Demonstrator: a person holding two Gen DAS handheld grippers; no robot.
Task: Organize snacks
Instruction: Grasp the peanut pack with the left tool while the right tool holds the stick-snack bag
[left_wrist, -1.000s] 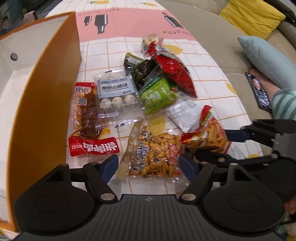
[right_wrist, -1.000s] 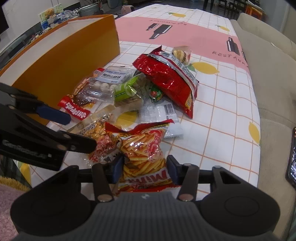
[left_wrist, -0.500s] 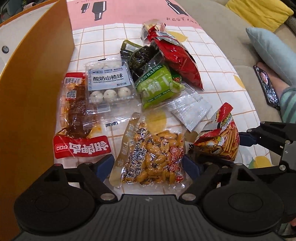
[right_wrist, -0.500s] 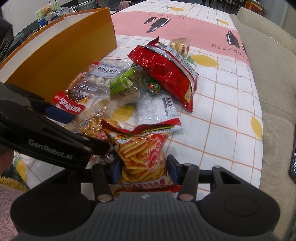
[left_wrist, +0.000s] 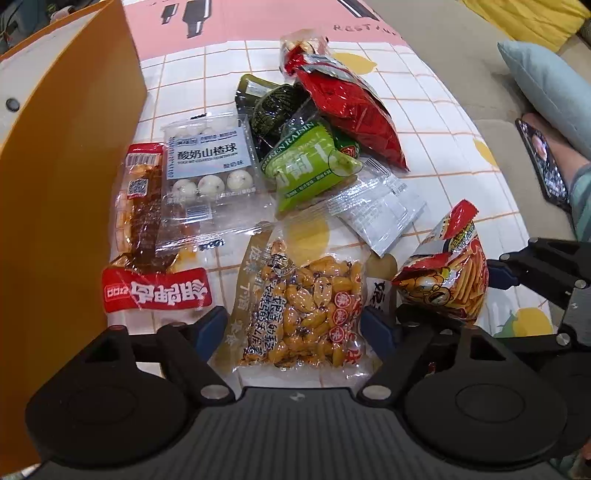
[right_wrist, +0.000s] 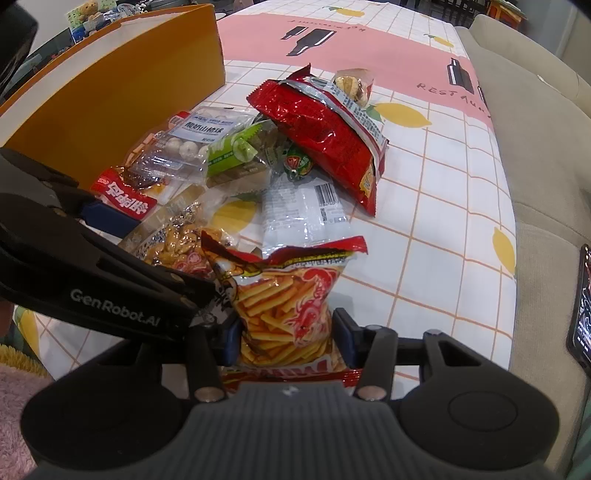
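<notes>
Glossy, crinkled foil is seen on the red bag (left_wrist: 354, 110) at twelve o'clock. Clear, shiny plastic film wraps the peanut pack (left_wrist: 306, 306) and the white-ball tray (left_wrist: 208, 173). The orange box (right_wrist: 122, 96) at ten o'clock is finished matt and smooth. The tablecloth (right_wrist: 436, 236) looks smooth and printed; the grippers' housings are matt black plastic.
</notes>
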